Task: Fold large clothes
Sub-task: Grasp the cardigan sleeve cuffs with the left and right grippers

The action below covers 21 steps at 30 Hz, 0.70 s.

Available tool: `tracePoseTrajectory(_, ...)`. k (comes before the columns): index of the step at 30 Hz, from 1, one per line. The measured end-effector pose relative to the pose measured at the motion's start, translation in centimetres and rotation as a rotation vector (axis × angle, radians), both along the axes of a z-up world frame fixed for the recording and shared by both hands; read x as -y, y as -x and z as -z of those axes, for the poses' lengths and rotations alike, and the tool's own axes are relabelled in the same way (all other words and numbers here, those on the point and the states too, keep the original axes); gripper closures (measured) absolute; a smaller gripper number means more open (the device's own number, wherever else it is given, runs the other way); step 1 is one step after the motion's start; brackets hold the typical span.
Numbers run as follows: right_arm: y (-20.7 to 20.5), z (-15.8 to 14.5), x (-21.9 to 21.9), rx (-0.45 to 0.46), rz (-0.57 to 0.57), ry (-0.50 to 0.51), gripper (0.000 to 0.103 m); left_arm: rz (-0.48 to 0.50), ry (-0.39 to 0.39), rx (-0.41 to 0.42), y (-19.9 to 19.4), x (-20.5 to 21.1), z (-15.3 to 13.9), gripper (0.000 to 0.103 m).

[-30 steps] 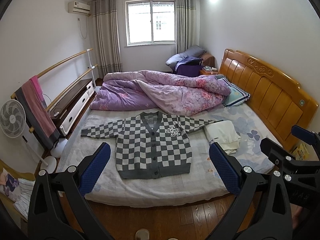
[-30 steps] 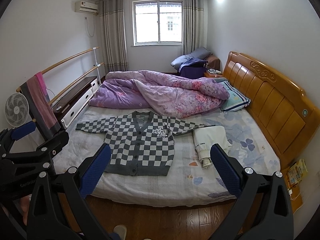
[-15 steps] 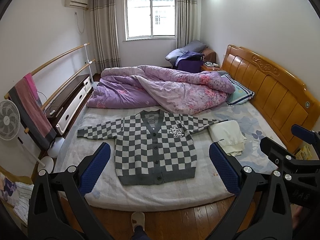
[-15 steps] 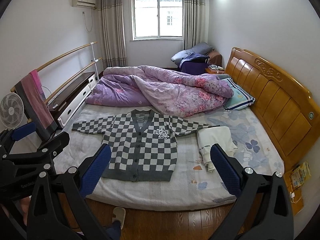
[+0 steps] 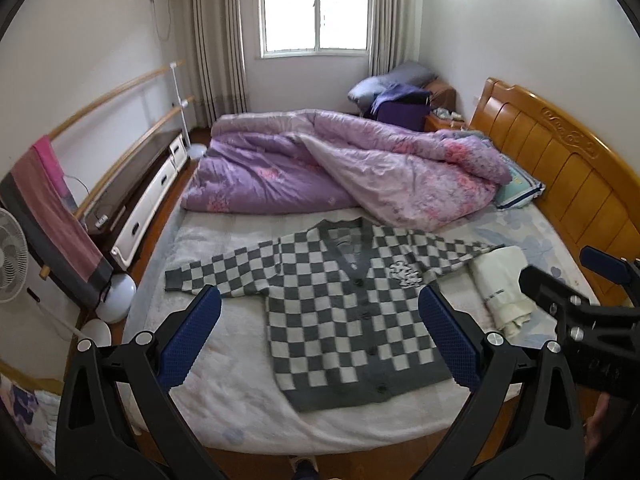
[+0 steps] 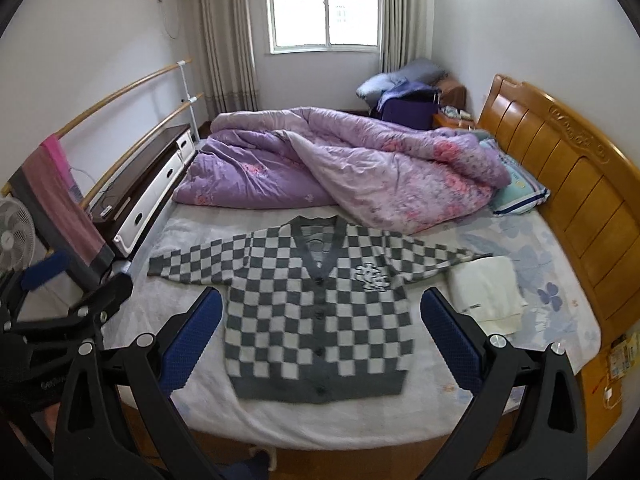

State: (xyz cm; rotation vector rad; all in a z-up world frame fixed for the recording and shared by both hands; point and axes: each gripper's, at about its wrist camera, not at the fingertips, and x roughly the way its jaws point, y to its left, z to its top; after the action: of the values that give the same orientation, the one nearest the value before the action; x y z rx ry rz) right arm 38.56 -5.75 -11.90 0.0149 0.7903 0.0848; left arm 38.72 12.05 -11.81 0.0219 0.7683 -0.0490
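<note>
- Approaching the checkered cardigan [image 5: 352,312], we hold the left claw [image 5: 318,338] and right claw [image 6: 320,338] wide and empty above the bed [image 6: 360,420].
- Cardigan lies flat, buttoned, sleeves spread.
- Next we judge: grip one sleeve and fold it inward.

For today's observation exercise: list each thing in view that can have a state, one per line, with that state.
Grey-and-white checked knit cardigan: spread flat, buttoned, unfolded.
Cream folded garment: folded.
Purple floral quilt: bunched up.
Left gripper: open, empty.
Right gripper: open, empty.
Window curtains: drawn apart.
</note>
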Motion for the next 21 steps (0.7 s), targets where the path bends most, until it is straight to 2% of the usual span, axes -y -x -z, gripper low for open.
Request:
tracePoseTrajectory(5,-7.2,2.1,-7.3,-0.045,-0.011,0.003,0.007,-0.029,0.045,-0.059,-7.0,-7.0,2.6,0.005)
tracePoseTrajectory(11,-13.9,6.5,-13.8,-0.085,-0.034,0.022,0.007,-0.085,0.104,-0.164,-13.8,-13.6,8.1,0.005)
tracePoseTrajectory(14,-17.1,9.9,-16.2,-0.096,-0.047,0.036,0.007,-0.128,0.142,-0.199,-16.4,-16.0,12.0,0.005)
tracePoseTrajectory(16,-19.4,13.1,-17.6,-0.119,-0.053,0.037,0.007,-0.164,0.142,-0.252,-18.7,-17.8,15.9,0.005)
tracePoseTrajectory(21,-24.3,21.0,-20.6,-0.126,-0.110,0.076,0.007,-0.275,0.218,-0.334,-22.3,-22.4,25.8,0.005)
